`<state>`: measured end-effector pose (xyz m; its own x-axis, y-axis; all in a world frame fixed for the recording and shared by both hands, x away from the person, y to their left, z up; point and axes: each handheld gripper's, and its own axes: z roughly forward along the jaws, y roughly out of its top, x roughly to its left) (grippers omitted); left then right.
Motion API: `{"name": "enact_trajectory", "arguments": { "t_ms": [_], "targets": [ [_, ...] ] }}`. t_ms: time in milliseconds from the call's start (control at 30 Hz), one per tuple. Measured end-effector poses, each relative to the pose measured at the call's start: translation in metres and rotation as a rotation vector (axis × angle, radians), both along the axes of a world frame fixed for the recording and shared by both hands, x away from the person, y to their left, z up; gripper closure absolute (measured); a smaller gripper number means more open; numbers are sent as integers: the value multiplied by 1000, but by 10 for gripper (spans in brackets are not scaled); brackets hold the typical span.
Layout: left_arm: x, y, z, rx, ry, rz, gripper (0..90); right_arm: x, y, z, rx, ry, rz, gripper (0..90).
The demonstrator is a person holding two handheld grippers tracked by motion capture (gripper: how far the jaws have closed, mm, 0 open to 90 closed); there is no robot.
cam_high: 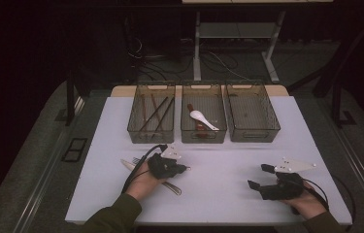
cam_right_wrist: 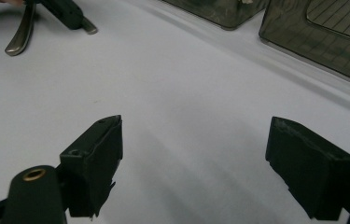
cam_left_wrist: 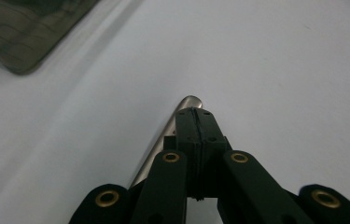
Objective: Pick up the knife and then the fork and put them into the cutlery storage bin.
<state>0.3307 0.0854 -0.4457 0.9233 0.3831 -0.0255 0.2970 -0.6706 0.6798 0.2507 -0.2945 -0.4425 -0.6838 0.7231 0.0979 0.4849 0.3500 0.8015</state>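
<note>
The left gripper [cam_high: 182, 169] sits low over the near-left part of the desk [cam_high: 228, 165], its jaws pressed together. In the left gripper view [cam_left_wrist: 195, 122] the two black jaws meet along a thin seam, and the rounded end of a metal utensil handle [cam_left_wrist: 189, 101] pokes out just beyond and below their tips. Whether the pads actually pinch that handle or merely lie on top of it cannot be told. In the high view several pieces of metal cutlery [cam_high: 143, 170] lie on the desk under and beside the left hand [cam_high: 143, 183]; fork tines show to its left, and another handle runs out toward the near edge.

The right gripper [cam_high: 261, 176] is held at the near-right part of the desk, well apart from the cutlery. Its jaws stand wide apart with only bare desk surface between them, as the right gripper view [cam_right_wrist: 193, 161] confirms. The same view shows the left gripper [cam_right_wrist: 72, 14] far off at top left, with a metal handle [cam_right_wrist: 21, 35] beside it.

Three dark mesh bins stand in a row at the far side of the desk. The left bin [cam_high: 151, 137] holds chopsticks [cam_high: 154, 114]. The middle bin [cam_high: 204, 137] holds a white spoon [cam_high: 202, 118] lying over a reddish-brown utensil. The right bin [cam_high: 252, 135] shows no distinct contents.
</note>
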Motion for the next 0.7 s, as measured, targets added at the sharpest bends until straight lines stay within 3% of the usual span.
{"name": "enact_trajectory", "arguments": {
  "t_ms": [367, 533, 600, 700],
  "targets": [
    [33, -6, -2, -16, -5, 76, 893, 0, 0, 0, 0, 1, 3, 190],
    [39, -5, -1, -24, -9, 89, 893, 0, 1, -1, 0, 4, 5, 190],
    [38, 1, 4, -47, -14, 87, 874, 0, 1, 0, -1, 1, 7, 190],
    [35, 22, 15, -67, -29, 107, 769, -1, 0, 0, 3, -3, 8, 190]
  ]
}}
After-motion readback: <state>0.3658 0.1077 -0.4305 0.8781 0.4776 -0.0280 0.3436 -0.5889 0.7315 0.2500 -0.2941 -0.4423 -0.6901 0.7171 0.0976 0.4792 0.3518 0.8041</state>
